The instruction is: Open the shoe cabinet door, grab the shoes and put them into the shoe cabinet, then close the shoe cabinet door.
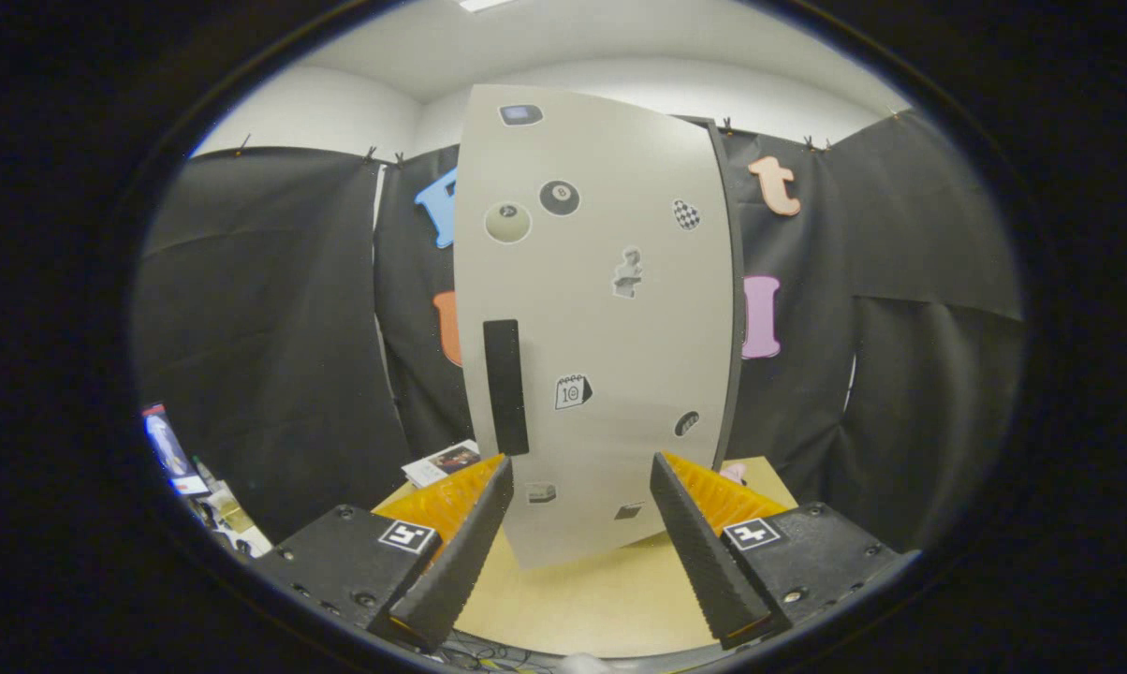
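Observation:
The shoe cabinet stands upright just ahead of my fingers on a pale wooden table. Its door is a light grey panel with several small stickers and a black vertical handle near its left side. The door looks closed. My gripper is open, its two fingers spread wide on either side of the door's lower part, with nothing between them. A small pink thing peeks out behind the right finger at the cabinet's right side; I cannot tell whether it is a shoe.
A booklet or card lies on the table left of the cabinet. Black cloth walls close the booth behind and on both sides. A lit screen and clutter sit low at the far left, beyond the table.

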`<control>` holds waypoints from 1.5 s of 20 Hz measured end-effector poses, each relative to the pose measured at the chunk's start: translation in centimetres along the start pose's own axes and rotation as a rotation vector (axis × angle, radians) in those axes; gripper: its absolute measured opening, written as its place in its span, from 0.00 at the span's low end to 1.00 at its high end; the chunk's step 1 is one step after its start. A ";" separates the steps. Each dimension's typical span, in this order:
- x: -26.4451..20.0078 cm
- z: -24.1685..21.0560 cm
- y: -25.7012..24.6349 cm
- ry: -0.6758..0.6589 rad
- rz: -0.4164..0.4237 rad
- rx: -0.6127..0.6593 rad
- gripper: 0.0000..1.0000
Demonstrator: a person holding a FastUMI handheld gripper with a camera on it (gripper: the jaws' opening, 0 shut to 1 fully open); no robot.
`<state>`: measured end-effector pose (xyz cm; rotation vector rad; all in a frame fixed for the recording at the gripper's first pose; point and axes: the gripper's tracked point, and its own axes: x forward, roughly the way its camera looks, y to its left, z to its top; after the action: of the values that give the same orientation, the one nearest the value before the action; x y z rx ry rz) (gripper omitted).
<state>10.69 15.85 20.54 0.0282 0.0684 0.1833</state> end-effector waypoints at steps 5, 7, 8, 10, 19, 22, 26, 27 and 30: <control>-3.1 1.9 -0.1 -0.044 -0.039 0.004 0.98; -4.9 3.0 -0.3 -0.075 -0.058 -0.008 0.98; -5.7 3.5 -0.5 -0.089 -0.070 -0.014 0.98; -7.8 4.2 -0.9 -0.119 -0.093 -0.021 0.98; -14.7 4.2 -5.2 -0.159 -0.225 -0.011 0.98; -15.8 3.9 -6.2 -0.162 -0.252 -0.008 0.98; -15.9 3.3 -6.6 -0.141 -0.258 0.006 0.98; -15.9 3.2 -6.8 -0.138 -0.258 0.013 0.98; -15.7 3.5 -7.0 -0.146 -0.261 0.035 0.98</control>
<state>-3.18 6.03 24.84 0.0666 -0.0701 -0.0810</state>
